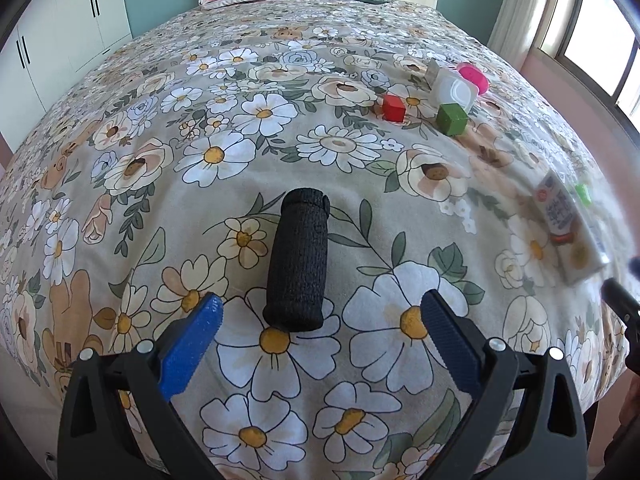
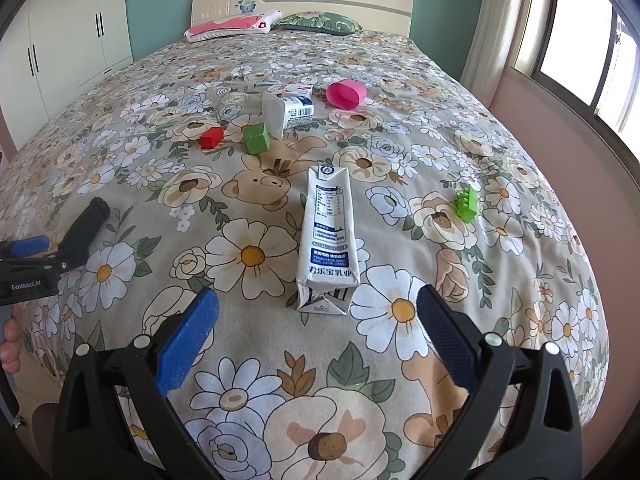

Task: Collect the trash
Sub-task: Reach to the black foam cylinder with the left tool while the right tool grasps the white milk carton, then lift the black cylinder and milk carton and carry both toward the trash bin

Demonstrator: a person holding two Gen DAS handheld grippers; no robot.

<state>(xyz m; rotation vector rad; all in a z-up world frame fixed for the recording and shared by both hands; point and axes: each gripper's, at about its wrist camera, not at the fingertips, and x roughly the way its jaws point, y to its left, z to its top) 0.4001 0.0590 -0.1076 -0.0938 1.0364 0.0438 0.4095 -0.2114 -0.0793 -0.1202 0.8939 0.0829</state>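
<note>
Both tools are held with fingers wide apart, nothing clamped. The left tool (image 1: 322, 314) is lined up on a black knitted roll (image 1: 298, 258) lying lengthwise on the bed (image 1: 120, 128); the right tool (image 2: 318, 306) faces a flattened milk carton (image 2: 328, 240). On the soft quilt either item could be pushed down or skidded away, and cloth could be pinched instead.
</note>
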